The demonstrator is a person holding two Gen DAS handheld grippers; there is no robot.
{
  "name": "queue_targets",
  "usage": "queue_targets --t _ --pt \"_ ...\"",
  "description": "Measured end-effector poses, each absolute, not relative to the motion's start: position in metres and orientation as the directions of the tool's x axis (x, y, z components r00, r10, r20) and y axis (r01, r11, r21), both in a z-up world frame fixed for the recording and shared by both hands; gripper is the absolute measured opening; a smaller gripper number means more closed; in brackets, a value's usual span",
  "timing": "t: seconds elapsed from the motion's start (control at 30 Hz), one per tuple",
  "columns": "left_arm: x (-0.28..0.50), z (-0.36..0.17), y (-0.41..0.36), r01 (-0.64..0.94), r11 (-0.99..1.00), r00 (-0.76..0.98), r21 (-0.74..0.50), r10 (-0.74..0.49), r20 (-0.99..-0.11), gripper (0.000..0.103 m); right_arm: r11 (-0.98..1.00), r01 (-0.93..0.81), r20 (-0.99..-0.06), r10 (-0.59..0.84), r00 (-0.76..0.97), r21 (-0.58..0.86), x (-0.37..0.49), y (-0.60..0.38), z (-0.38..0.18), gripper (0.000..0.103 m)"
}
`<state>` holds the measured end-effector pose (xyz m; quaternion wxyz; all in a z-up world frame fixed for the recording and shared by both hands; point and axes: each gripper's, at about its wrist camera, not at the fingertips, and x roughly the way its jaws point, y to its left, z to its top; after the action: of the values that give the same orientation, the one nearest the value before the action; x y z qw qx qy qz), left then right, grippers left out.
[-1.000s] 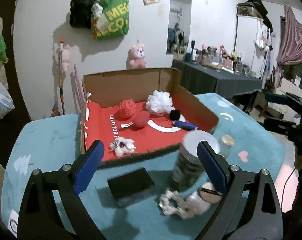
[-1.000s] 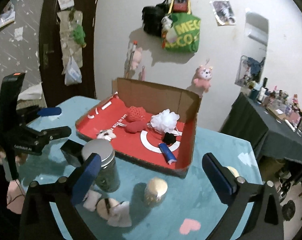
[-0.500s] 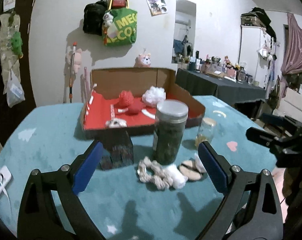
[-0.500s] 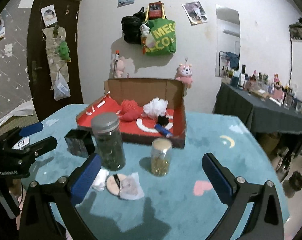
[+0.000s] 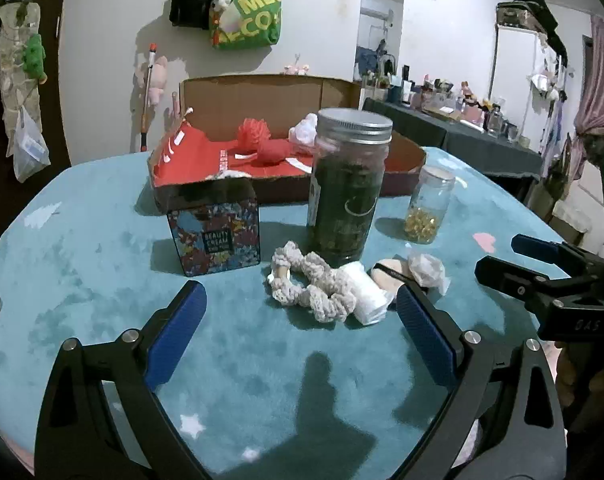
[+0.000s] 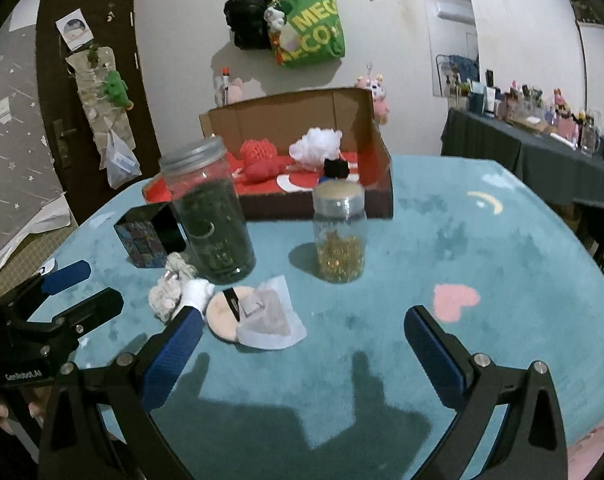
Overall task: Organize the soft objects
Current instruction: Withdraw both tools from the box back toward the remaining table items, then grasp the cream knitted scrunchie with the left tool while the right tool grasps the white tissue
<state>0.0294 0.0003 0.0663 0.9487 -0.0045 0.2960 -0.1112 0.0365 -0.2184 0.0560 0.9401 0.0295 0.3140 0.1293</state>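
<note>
Hiding part of the box behind it, the dark jar stands in the middle of the worktop, and what lies in the box behind the jar cannot be seen from the left view. The red puff and white puff are seen inside the box in the right view. The scrunchie, a white roll, a pad and a crumpled wrapper lie touching in a row just before the jar. The tin stands left of them, the small jar right. Near both grippers the teal surface is bare. The left gripper is held low, its jaws wide apart and empty, with the scrunchie between and ahead. The right gripper is also spread wide and holds nothing; its left finger covers the roll's near end.
</note>
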Motion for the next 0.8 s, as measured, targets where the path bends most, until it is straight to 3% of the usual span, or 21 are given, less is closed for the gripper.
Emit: queue_targets --t 0.7,0.8 --pt "0.068 0.048 -0.001 0.213 0.974 0.74 -0.083 -0.216 -0.637 0.097 0.944 -0.264 -0.649 0.328 0.687 0.197 0.07 -0.22 0.033 0.103" --pt "0.078 0.042 -0.002 0.221 0.971 0.721 -0.089 -0.224 -0.656 0.097 0.941 -0.269 -0.663 0.336 0.669 0.205 0.079 -0.218 0.027 0.096"
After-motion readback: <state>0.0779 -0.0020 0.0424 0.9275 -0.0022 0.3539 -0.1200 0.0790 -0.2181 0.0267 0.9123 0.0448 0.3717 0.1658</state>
